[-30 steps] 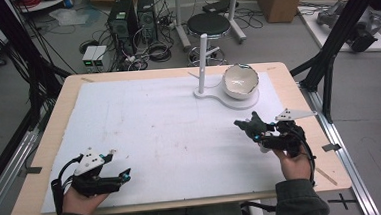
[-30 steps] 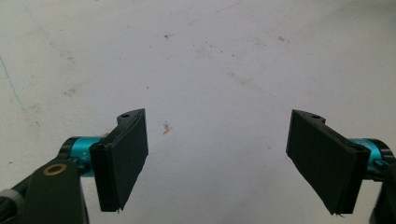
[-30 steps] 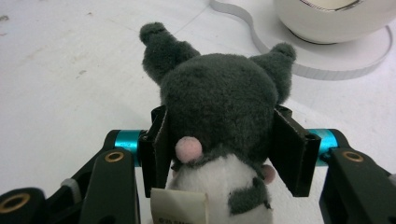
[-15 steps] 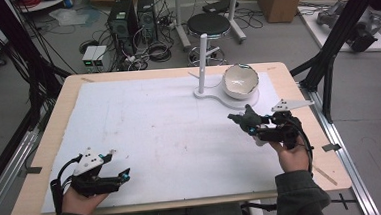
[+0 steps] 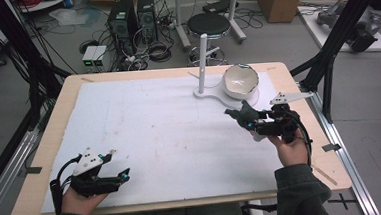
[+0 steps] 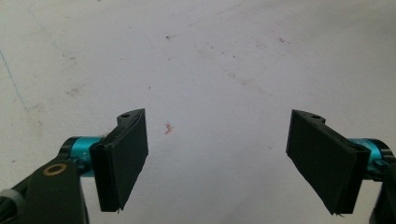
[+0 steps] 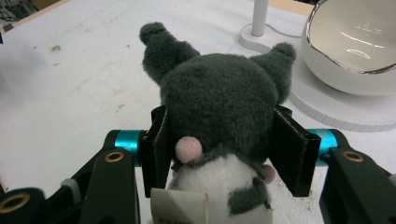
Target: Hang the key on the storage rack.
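the right gripper (image 5: 246, 118) sits at about 3 o'clock on the table (image 5: 301, 146), held above the white sheet (image 5: 170, 129) by the person's right hand (image 5: 291, 149). its jaws are clamped on a small dark grey plush toy (image 7: 219, 112), one on each side of the body. in the right gripper view the toy faces away, with two ears up, a pink tail on its back, a white lower half and a paper tag (image 7: 180, 205) at the bottom edge. in the high view the toy (image 5: 244, 113) shows as a dark lump at the tip of that gripper.

just beyond the toy, toward 1 o'clock, a white bowl (image 5: 240, 79) with a shiny rim rests on a flat white base (image 5: 223, 96), and a slim white post (image 5: 202, 61) stands upright on the same base, to the bowl's left. the toy is near the base but whether it touches it cannot be told.

the left gripper (image 5: 117, 177) is at about 7 o'clock, near the front edge, in the person's left hand (image 5: 79, 199). its jaws stand wide apart with nothing between them, over bare, lightly scuffed sheet with a small reddish speck (image 6: 168, 128).
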`<state>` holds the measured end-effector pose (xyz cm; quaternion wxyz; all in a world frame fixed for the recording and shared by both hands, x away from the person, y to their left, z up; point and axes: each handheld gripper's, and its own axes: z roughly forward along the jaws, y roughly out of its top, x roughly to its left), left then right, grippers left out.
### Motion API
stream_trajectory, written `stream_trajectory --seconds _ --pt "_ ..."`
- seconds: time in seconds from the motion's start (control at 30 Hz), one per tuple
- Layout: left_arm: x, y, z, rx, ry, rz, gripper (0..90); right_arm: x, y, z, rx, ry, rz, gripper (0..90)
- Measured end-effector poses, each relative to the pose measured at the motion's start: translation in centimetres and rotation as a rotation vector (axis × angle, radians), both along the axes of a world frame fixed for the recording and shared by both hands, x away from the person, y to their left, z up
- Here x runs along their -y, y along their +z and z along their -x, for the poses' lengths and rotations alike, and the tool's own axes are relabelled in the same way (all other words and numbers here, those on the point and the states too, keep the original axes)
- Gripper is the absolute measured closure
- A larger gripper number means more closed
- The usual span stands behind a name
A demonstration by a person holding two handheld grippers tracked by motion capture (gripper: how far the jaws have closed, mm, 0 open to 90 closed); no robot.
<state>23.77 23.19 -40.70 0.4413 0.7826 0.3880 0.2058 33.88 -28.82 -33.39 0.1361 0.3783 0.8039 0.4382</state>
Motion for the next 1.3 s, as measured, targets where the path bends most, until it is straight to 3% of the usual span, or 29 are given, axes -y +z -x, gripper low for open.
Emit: stream_trajectory --seconds 0.47,1.3 --pt "-0.1 0.0 0.0 0.001 0.001 -0.002 21.2 -0.8 1.4 -1.8 -0.008 0.023 -0.037 44.7" --pt "-0.4 0.0 0.0 0.001 0.01 0.003 21.2 -3.0 3.8 -4.3 0.015 0.057 -0.039 44.7"
